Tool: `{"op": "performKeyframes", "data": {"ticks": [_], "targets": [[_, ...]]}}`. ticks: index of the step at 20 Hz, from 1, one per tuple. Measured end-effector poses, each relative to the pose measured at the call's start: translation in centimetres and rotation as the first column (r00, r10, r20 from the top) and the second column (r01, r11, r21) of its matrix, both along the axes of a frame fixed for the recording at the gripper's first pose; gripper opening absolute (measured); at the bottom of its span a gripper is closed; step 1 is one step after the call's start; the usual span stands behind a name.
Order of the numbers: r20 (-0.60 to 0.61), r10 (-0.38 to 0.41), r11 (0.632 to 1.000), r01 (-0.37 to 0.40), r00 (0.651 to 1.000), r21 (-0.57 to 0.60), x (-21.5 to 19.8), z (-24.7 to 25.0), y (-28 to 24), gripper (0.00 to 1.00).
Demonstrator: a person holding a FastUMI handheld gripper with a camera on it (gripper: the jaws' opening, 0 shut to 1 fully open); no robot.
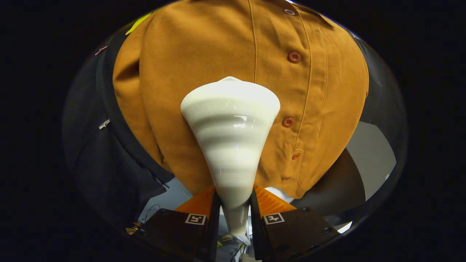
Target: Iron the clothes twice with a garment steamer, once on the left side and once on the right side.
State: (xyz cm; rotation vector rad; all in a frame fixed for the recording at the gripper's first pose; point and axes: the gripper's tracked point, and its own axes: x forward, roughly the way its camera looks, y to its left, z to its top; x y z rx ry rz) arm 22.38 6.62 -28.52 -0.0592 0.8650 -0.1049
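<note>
- The tool (235, 211) is clamped on the narrow neck of the white garment steamer (230, 134), one finger pressing each side, and the cone rises straight ahead between them
- The steamer's wide head sits up against the front of the mustard shirt (204, 58), roughly mid-chest, just beside the button placket (309, 91) and on the side away from the buttons
- Whether the head actually touches the cloth or hangs a hair off it, I cannot tell from here; the rim hides the contact line
- The shirt hangs upright and fills the space beyond the fingers, with a row of buttons (294, 56) running down the placket, hem just above the fingertips
- A dark garment (105, 145) hangs beside the shirt, behind its sleeve edge, well clear of the steamer head
- Progress, as a judgement: the steamer is in hand and on the panel, so a pass on this side looks to be under way, somewhere about the middle of the panel's height
- Nothing in the cloth says whether either side has been finished; no steam shows, and the fabric looks equally smooth on both panels
- Left to do, as I read it: run this stroke out, then cross the placket and work the buttoned panel
- Watch point: crossing over means riding past those buttons, so the head could snag
- Containers: none here, no basket, tub or tray to report on
</note>
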Motion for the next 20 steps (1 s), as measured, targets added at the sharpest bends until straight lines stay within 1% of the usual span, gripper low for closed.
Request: {"op": "performKeyframes", "data": {"ticks": [5,8,12,15,17,20], "targets": [[-0.081,0.000,1.000,0.001,0.997,0.009,-1.5,-3.2,-0.6,0.43],[-0.129,0.010,1.000,-0.009,0.992,0.009,-2.6,-4.3,-0.6,0.43],[-0.181,0.004,1.000,-0.002,0.983,0.012,-4.1,-5.8,-0.9,0.42],[-0.219,0.017,1.000,-0.014,0.975,0.016,-5.3,-7.0,-0.9,0.42],[-0.239,0.029,1.000,-0.025,0.971,0.018,-6.0,-7.6,-1.1,0.43],[-0.236,0.027,1.000,-0.023,0.971,0.018,-6.2,-7.4,-1.5,0.43]]}}
